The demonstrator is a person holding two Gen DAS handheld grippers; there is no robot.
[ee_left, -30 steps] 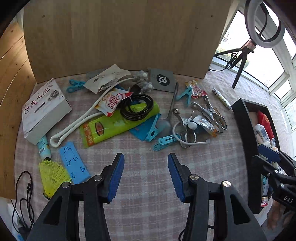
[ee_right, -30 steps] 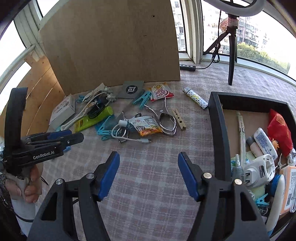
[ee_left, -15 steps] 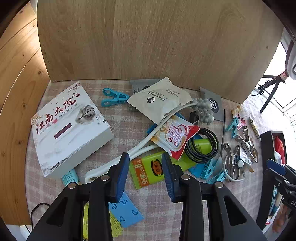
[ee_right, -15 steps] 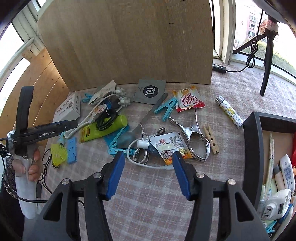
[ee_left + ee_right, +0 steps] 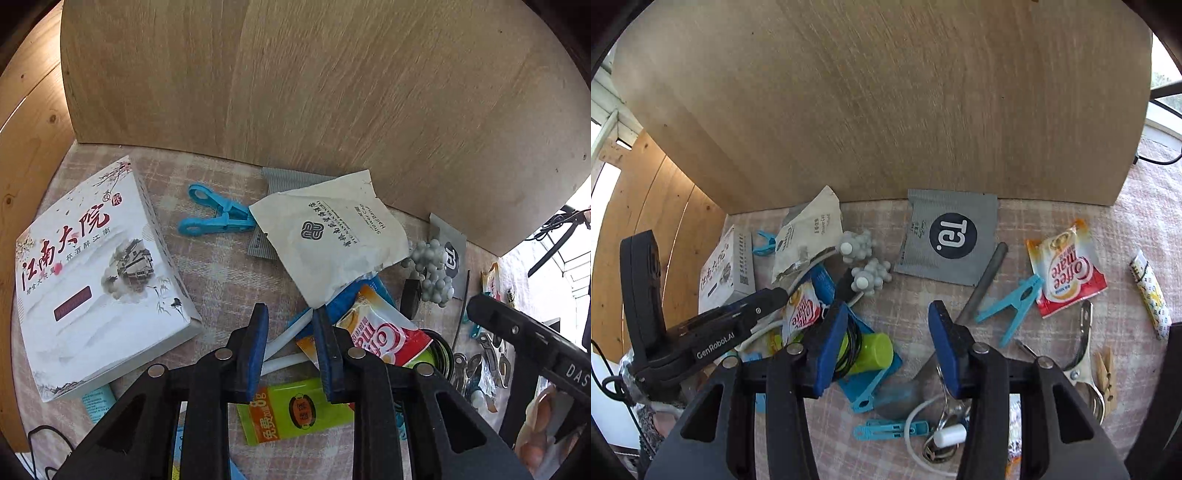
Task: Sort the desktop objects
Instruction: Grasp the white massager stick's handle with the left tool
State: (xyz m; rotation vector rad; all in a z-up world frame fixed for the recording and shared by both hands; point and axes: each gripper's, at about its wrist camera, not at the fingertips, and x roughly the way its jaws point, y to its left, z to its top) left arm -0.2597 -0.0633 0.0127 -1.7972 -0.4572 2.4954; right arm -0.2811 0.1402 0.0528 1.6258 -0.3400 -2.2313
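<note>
In the left wrist view my left gripper [image 5: 290, 314] hangs low over the clutter, its jaws closing. A white curved tube [image 5: 291, 326] runs between the blue pads, which do not press on it. A Coffee-mate sachet [image 5: 384, 332] and a green tube [image 5: 295, 410] lie just beside it. In the right wrist view my right gripper [image 5: 888, 310] is also closing, with only checked cloth between its pads. The green tube's cap [image 5: 873, 350] and a black cable coil [image 5: 851, 341] lie by its left pad. A grey spoon handle [image 5: 984, 280] lies by its right pad.
A white printed box [image 5: 92, 273] lies at the left. A wooden board [image 5: 314, 92] walls the back. Around lie a blue peg [image 5: 214, 218], a cream sachet [image 5: 332, 236], a grey sachet [image 5: 949, 236], bobbled balls [image 5: 864, 258], a second Coffee-mate sachet [image 5: 1067, 273], a metal clamp [image 5: 1082, 343] and a lighter [image 5: 1150, 291].
Both grippers have moved forward and down into the clutter, and both pairs of jaws have narrowed. The black tray has left the right wrist view.
</note>
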